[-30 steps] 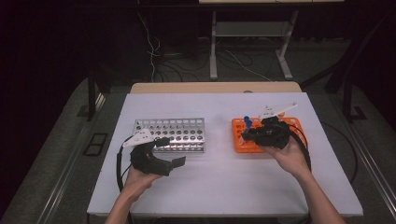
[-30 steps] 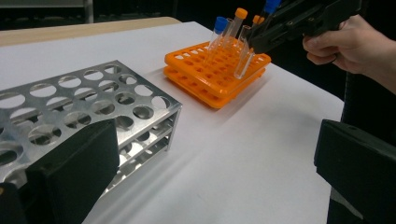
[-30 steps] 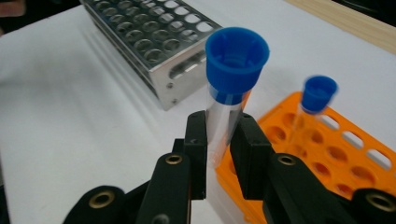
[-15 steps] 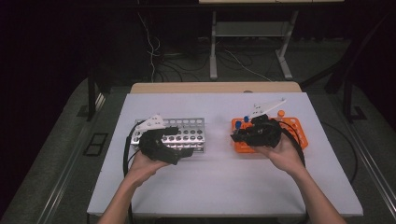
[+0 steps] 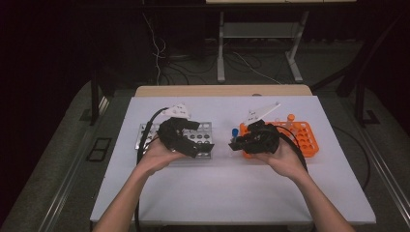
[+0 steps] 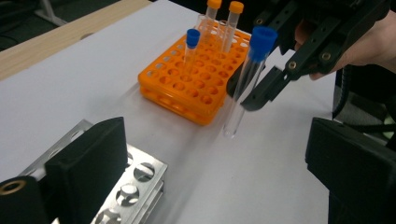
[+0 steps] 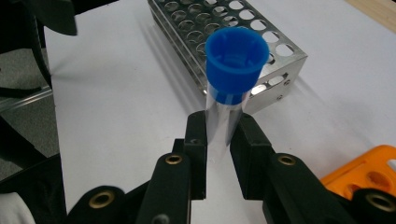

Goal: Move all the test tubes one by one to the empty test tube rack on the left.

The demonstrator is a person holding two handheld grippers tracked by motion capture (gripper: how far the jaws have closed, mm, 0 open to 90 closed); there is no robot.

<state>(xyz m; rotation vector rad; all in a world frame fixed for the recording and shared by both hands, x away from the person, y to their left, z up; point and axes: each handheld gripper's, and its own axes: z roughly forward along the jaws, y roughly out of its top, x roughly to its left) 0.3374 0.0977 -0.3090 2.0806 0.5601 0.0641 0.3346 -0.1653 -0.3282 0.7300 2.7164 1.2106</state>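
1. the right claw [image 7: 218, 140] is clamped on a clear tube with a blue cap [image 7: 231, 88], held upright above the white tabletop [image 5: 232, 188].
2. in the high view the tube sits between the two racks, at 9 o'clock of the orange rack [image 5: 300, 137].
3. the left claw [image 5: 186, 142] hovers over the metal rack [image 5: 205, 130], its jaws wide apart with nothing between them, having just closed slightly.
4. more capped tubes stand in the orange rack.

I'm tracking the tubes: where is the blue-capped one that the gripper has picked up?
The blue-capped tube is clamped in the right gripper, held above the white table between the orange rack and the metal rack.
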